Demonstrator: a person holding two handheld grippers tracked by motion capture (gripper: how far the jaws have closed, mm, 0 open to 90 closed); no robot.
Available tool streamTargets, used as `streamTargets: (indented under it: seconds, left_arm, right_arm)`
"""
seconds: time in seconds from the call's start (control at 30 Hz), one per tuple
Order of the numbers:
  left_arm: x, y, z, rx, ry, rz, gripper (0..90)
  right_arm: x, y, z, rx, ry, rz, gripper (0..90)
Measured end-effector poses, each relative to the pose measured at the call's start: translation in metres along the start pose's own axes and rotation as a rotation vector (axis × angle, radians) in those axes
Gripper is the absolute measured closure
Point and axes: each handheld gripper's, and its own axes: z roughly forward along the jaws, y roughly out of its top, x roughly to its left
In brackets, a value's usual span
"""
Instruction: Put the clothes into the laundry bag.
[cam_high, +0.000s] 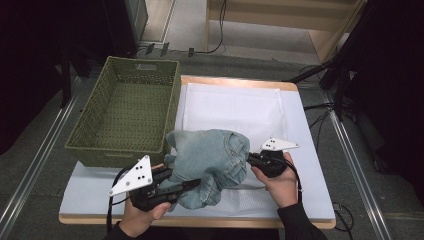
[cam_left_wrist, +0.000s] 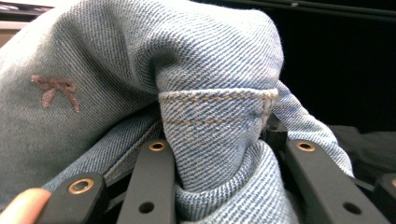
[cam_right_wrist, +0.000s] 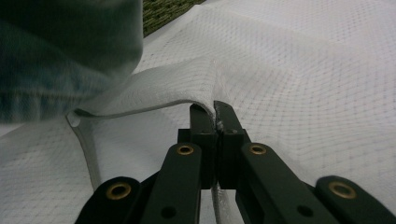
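Bunched light-blue jeans (cam_high: 210, 155) hang just above the front of a white mesh bag (cam_high: 230, 107) spread flat on the table. My left gripper (cam_high: 192, 184) is shut on the jeans' lower left part. In the left gripper view, a stitched denim hem (cam_left_wrist: 215, 116) is pinched between the jaws, and a small pink bow is embroidered on the cloth to the left. My right gripper (cam_high: 251, 159), right of the jeans, is shut on the mesh bag's edge (cam_right_wrist: 154, 100) and lifts it into a fold. The jeans (cam_right_wrist: 56, 60) hang at upper left in the right gripper view.
A green woven basket (cam_high: 142, 63) with nothing inside stands at the table's back left, touching the mesh bag's left side. The white table top (cam_high: 312, 170) ends in a wooden front edge. Cables and dark stands lie on the floor beyond and to the right.
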Motion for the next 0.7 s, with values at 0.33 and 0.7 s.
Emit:
streamTargets:
  seconds: [0.33, 0.7]
  left_arm:
    - [-0.002, -0.025, 0.009, 0.017, -0.124, 0.019, 67.5]
    - [0.005, -0.05, 0.027, 0.121, -0.255, 0.028, 67.2]
  right_arm:
    - [-0.001, 0.009, -0.009, -0.038, -0.015, 0.003, 89.7]
    - [-0.004, 0.016, -0.015, -0.047, -0.021, 0.01, 89.8]
